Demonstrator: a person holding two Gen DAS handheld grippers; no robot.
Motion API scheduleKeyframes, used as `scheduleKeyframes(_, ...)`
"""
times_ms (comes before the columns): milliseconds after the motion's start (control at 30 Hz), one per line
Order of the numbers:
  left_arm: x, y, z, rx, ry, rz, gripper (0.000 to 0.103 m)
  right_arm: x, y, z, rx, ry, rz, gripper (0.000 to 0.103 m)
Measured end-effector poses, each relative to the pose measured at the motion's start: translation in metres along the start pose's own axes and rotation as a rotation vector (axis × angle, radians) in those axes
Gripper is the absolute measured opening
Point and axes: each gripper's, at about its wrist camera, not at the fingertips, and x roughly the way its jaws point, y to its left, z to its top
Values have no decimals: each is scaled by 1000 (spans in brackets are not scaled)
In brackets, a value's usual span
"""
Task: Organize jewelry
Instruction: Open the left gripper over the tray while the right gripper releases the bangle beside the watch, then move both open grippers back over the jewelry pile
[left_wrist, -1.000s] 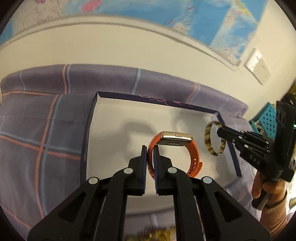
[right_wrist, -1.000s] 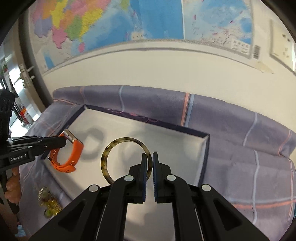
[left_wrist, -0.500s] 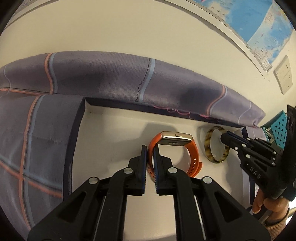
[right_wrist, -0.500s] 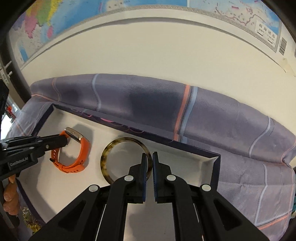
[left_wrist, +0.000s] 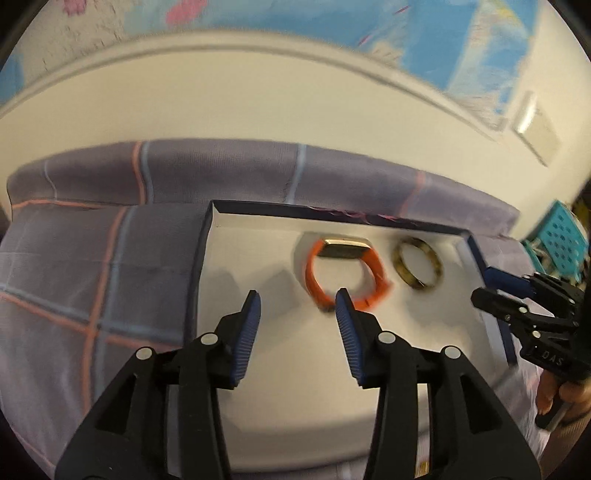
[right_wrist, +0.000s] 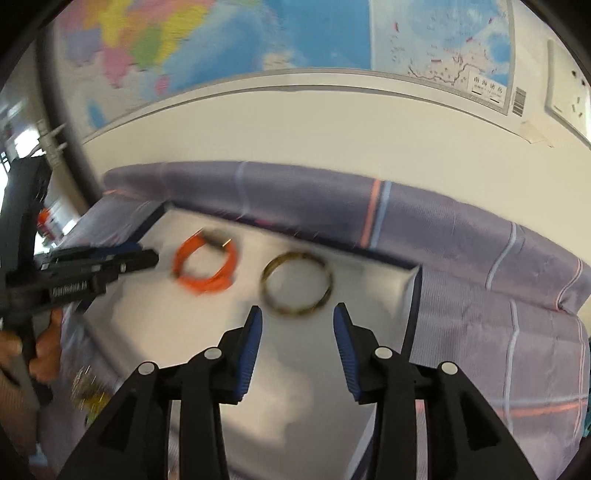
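Both grippers are held wide apart over the tray (left_wrist: 207, 258) and nothing is gripped by either. The left gripper (left_wrist: 298, 308) is spread above the tray's white floor, with the orange watch (left_wrist: 347, 273) lying just past its right fingertip. The right gripper (right_wrist: 297, 323) is spread too, and the tortoiseshell bangle (right_wrist: 296, 283) is seen flat just beyond its tips. Watch and bangle are laid side by side, apart, near the tray's far edge; the tray is set on the purple plaid cloth (right_wrist: 480, 251)
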Motion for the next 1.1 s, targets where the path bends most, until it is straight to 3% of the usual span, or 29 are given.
scheduleKeyframes(267,-64,-13,-61,122,-59,-63,53,-45,32,-70,-80,11,145,38)
scheduleKeyframes(567,-73,-21,-120,125,-21,-85,54,-53,62,-118,-143,76,118,33)
scheduleKeyframes(733,-73,-28,-135,126,-12,-102,55,-52,68,-124,-156,66,88,33)
scheduleKeyframes(867,-72,-34,-142,126,-3,-110,55,-57,67,-121,-147,58,91,8)
scheduleKeyframes(1100,-75,-40,-150,147,-1,-119,56,-92,42,-114,-51,-24,110,8)
